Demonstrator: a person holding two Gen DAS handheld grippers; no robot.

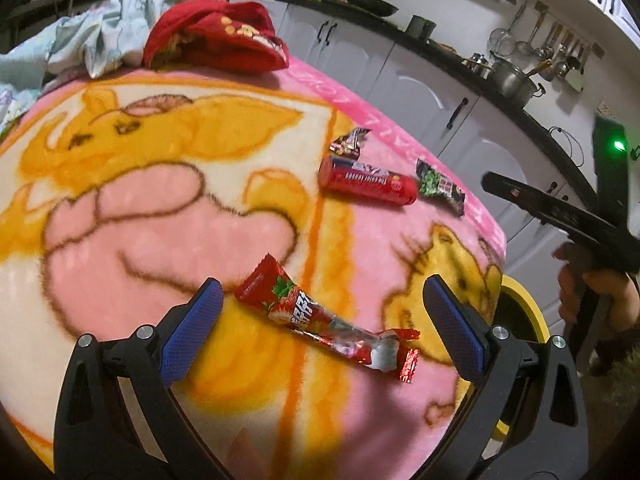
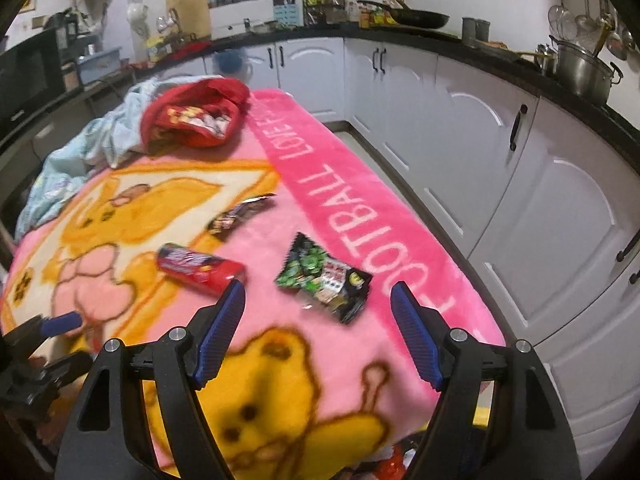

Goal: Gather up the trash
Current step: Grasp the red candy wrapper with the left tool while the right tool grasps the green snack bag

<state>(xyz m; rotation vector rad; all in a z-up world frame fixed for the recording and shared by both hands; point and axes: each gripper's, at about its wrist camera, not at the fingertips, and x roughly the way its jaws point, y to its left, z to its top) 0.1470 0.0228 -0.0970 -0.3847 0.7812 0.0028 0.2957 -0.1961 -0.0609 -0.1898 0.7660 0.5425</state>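
We hold both grippers wide open over the trash on the blanket.

Our left gripper (image 1: 322,308) has its jaws far apart, with nothing in them, and the red strawberry wrapper (image 1: 320,314) lies flat between them, near the blanket's front edge. Our right gripper (image 2: 318,306) has its jaws far apart too, and holds nothing. The green and black wrapper (image 2: 326,278) lies just past its tips, close to the right edge of the pink blanket (image 2: 280,240). The red tube (image 2: 200,268) lies on its side to the left of that wrapper. A dark wrapper (image 2: 240,216) lies farther back. At the far end we see a red cloth (image 2: 196,114) next to a pale blue cloth (image 2: 100,140). A yellow bin (image 1: 524,308) peeks out below the blanket's right edge.
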